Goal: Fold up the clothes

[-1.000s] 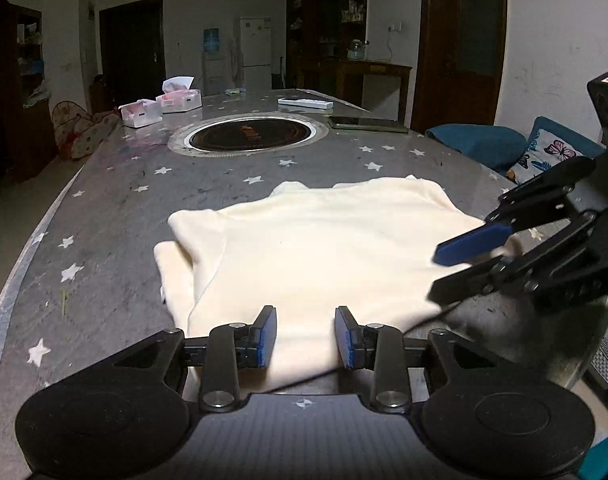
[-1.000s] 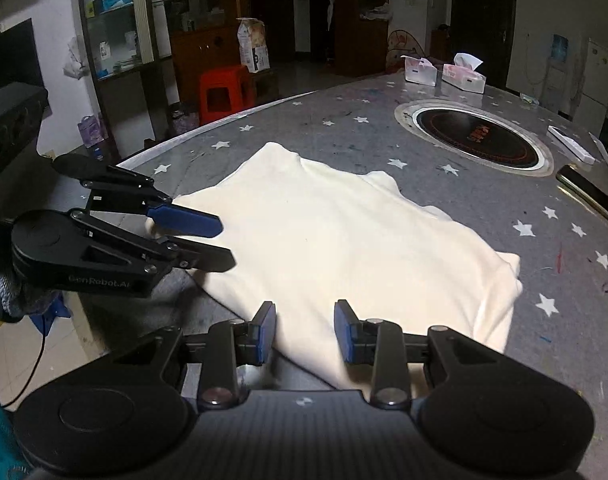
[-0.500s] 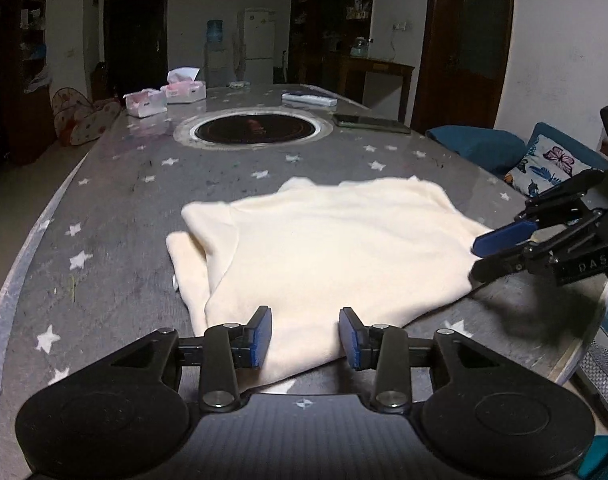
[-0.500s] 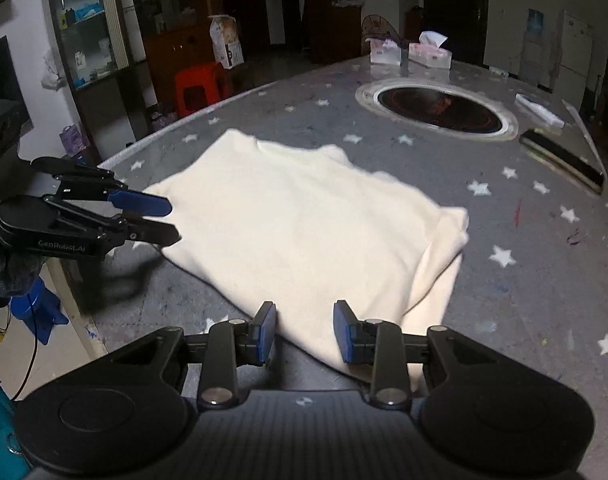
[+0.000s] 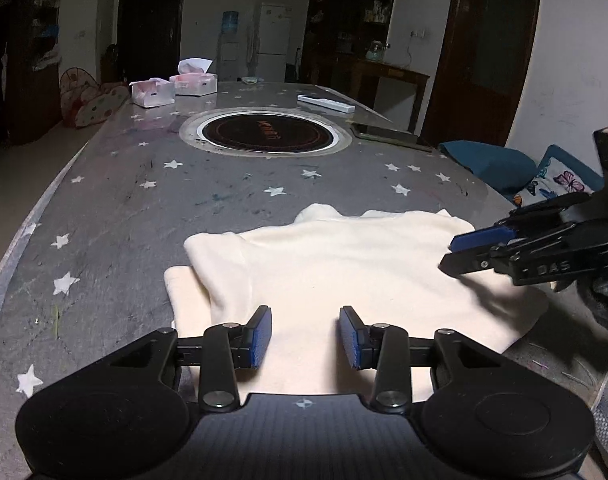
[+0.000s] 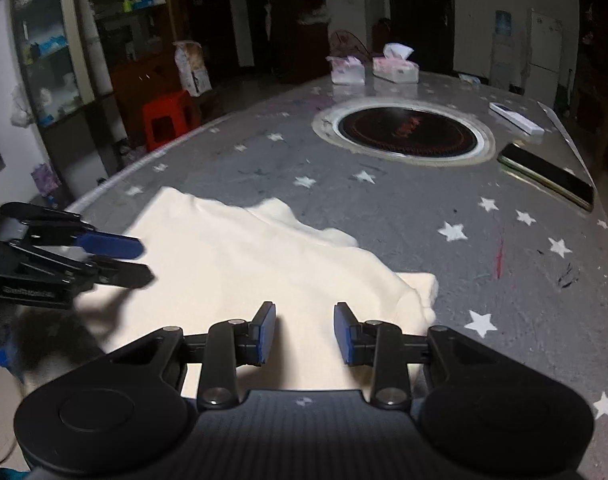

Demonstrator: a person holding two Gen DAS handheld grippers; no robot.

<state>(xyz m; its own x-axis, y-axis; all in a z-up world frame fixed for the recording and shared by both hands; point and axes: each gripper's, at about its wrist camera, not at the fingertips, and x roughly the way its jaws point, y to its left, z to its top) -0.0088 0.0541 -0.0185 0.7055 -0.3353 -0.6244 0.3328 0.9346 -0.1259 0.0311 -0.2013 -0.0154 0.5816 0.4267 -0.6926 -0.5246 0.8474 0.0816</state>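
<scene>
A cream garment lies folded flat on the grey star-patterned table; it also shows in the right wrist view. My left gripper is open and empty, just above the garment's near edge. My right gripper is open and empty over the garment's other edge. The right gripper shows at the right of the left wrist view, over the garment's right side. The left gripper shows at the left of the right wrist view.
A round inset cooktop sits in the table's middle. Beyond it are two tissue boxes, a white remote and a dark phone. A red stool stands on the floor off the table's edge.
Both grippers have moved in over the garment's near edges and stay open. The garment has not visibly changed shape.
</scene>
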